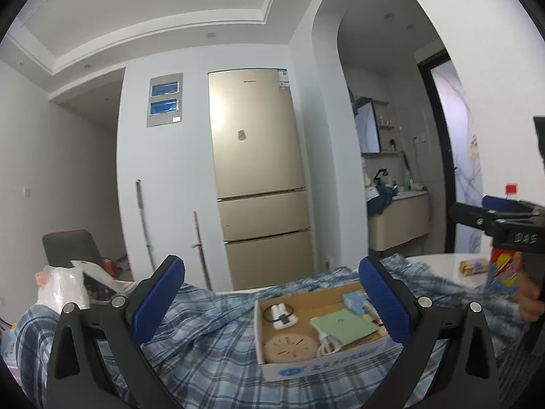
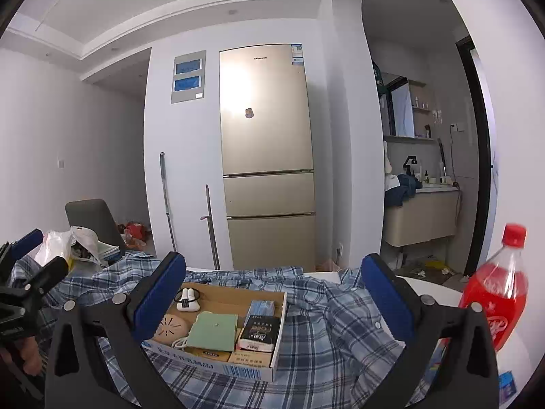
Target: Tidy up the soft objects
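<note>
A gold refrigerator (image 1: 259, 177) stands behind the white worktop (image 2: 425, 286); both the left hand-held gripper (image 1: 272, 300) and the right hand-held gripper (image 2: 274, 298) gape wide and empty above the blue plaid cloth shirt (image 2: 323, 334); the box's printing is unreadable.

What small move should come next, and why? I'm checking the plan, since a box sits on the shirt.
Probably lift the cardboard box off the plaid shirt first: it rests on the fabric, so the shirt can't be folded freely. Both the left gripper and right gripper stand open and empty.
</note>
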`<action>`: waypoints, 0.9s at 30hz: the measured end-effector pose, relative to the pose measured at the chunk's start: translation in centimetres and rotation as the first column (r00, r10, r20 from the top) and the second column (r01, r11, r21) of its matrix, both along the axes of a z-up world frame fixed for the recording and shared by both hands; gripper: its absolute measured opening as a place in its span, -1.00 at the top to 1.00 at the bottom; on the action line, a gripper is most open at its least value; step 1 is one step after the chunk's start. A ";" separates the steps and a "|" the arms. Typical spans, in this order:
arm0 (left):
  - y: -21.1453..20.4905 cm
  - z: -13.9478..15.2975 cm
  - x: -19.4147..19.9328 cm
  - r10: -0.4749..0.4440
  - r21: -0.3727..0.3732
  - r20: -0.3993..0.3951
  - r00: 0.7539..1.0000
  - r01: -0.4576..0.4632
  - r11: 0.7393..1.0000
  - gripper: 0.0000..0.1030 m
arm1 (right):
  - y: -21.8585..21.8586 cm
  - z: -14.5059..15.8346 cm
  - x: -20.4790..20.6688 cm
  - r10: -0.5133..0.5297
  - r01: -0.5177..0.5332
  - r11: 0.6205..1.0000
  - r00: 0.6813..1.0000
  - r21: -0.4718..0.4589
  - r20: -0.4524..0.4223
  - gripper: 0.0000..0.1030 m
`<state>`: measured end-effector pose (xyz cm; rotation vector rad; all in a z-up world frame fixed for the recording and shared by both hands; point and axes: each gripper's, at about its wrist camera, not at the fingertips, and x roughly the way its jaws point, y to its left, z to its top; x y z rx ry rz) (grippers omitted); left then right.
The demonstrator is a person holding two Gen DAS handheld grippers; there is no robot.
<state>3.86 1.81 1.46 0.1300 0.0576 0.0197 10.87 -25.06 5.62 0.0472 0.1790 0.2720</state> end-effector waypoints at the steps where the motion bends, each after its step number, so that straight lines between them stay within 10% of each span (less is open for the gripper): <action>1: 0.1 -0.3 0.0 0.006 0.000 0.000 1.000 -0.006 1.000 -1.00 | 0.0 -0.4 0.0 0.009 -0.009 1.000 1.000 0.002 0.000 -0.99; 27: 1.4 -1.7 0.8 0.008 -0.038 -0.033 0.999 -0.009 0.999 -1.00 | 0.5 -3.5 -0.3 -0.008 0.008 0.999 1.000 -0.051 0.015 -0.99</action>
